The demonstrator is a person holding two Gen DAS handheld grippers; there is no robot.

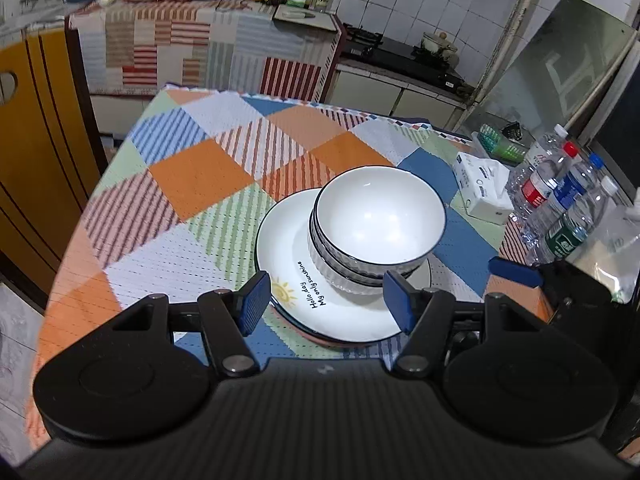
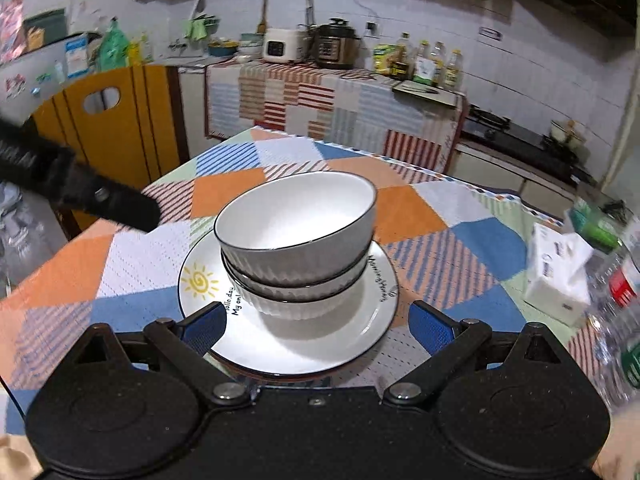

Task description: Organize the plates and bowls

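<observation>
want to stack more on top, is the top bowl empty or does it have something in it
Empty. The top bowl shows a bare white inside in both views, only light glare, and sits upright, nested in the bowls below on the plate.

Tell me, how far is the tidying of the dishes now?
Mostly done, it seems: the bowls sit nested on the stacked plates on the table. Nothing is in hand; left gripper and right gripper have open jaws. No loose dishes show.
</observation>
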